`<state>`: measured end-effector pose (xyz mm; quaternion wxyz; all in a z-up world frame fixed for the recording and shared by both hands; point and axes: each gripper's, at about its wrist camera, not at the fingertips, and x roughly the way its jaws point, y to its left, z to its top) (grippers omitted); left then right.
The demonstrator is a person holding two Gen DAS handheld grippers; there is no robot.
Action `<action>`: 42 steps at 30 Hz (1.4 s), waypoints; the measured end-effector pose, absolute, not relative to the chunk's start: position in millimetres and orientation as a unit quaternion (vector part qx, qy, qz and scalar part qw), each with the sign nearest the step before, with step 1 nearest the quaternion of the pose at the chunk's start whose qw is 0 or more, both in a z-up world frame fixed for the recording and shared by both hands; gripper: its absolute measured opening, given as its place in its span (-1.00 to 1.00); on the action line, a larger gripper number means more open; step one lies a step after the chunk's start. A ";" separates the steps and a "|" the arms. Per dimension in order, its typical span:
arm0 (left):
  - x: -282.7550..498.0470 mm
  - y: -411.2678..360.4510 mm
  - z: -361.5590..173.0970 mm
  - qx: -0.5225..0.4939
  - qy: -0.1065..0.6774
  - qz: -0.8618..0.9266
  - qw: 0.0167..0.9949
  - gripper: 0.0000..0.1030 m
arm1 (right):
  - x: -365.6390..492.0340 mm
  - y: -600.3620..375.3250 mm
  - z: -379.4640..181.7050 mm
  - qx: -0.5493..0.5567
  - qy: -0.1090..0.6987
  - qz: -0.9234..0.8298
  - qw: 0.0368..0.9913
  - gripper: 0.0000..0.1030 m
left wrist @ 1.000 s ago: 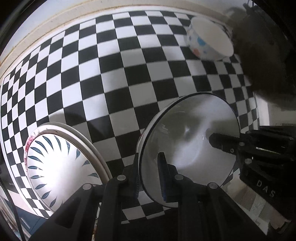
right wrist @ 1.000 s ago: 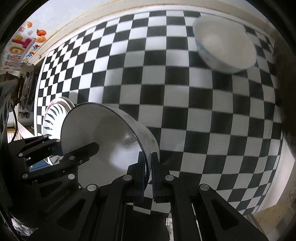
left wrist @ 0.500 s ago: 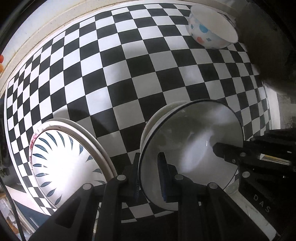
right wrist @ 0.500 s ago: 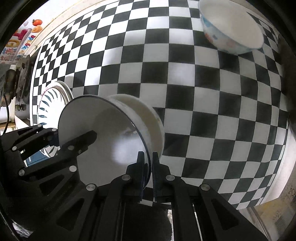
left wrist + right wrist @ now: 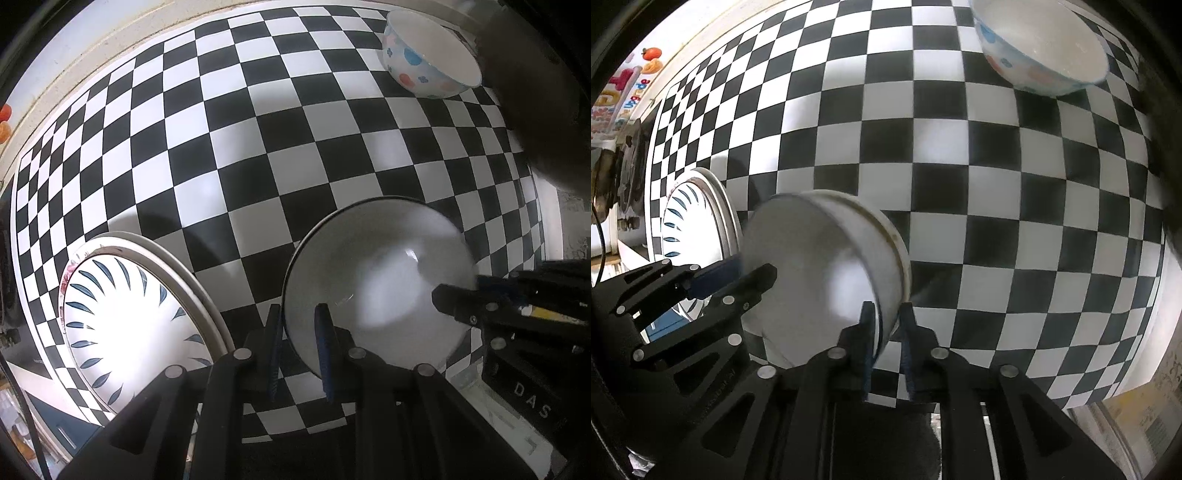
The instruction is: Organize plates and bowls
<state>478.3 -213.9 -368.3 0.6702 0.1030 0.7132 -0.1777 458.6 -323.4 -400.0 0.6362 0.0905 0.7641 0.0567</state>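
Observation:
A plain white bowl (image 5: 376, 288) with a dark rim is held between both grippers above the checkered table. My left gripper (image 5: 299, 350) has its jaws on either side of the bowl's near rim. My right gripper (image 5: 886, 347) is closed on the opposite rim of the same bowl (image 5: 820, 273), which looks blurred. A stack of plates with blue leaf marks (image 5: 122, 317) lies at the left, also seen in the right wrist view (image 5: 694, 218). A spotted bowl (image 5: 428, 55) stands at the far right of the table, also in the right wrist view (image 5: 1045, 48).
The black-and-white checkered table (image 5: 258, 147) spreads ahead. A dark rounded object (image 5: 543, 96) stands at the right edge. The table's near edge (image 5: 1126, 376) and floor show at lower right. Colourful stickers (image 5: 631, 85) line the wall at left.
The white bowl has shifted and tilted between the grippers, showing more of its outer wall in the right wrist view. Both cameras moved forward; the spotted bowl looks larger.

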 end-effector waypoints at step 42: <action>641.9 -298.8 -334.2 -0.075 0.696 -0.192 0.687 -0.56 | 658.4 -454.6 -354.5 -0.008 0.723 0.010 0.691 -0.06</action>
